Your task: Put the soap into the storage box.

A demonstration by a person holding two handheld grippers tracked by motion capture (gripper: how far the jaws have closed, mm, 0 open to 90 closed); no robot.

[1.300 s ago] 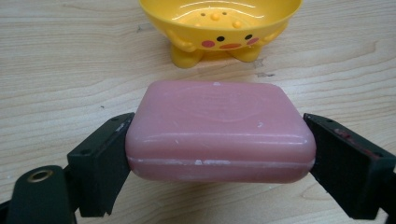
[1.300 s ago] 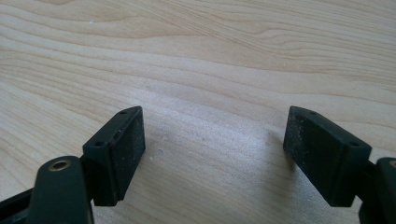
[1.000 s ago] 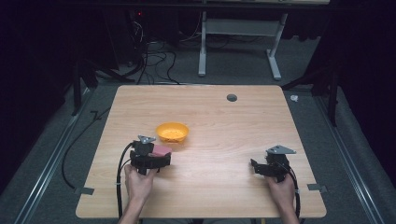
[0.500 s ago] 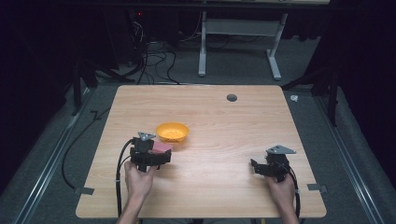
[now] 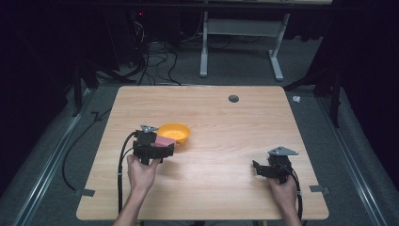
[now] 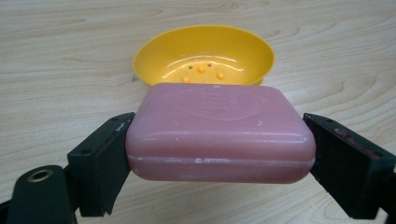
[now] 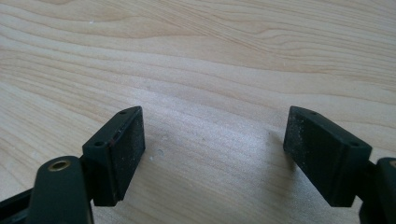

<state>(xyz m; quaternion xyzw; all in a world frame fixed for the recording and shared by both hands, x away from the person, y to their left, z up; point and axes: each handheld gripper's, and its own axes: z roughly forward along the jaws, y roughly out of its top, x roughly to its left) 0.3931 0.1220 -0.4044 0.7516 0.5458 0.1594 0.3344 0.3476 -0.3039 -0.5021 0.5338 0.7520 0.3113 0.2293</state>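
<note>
On the light wooden desk (image 5: 226,141), the left gripper (image 6: 219,149) pinches a pink rectangular soap bar (image 6: 219,133), its long axis spanning jaw to jaw, just before the yellow oval plastic soap dish (image 6: 204,56). The right gripper (image 7: 212,149) hangs spread, empty.

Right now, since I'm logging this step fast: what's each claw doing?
Left claw: shut on the pink soap bar, just short of the yellow dish.
Right claw: open, holding nothing, over bare table.
</note>
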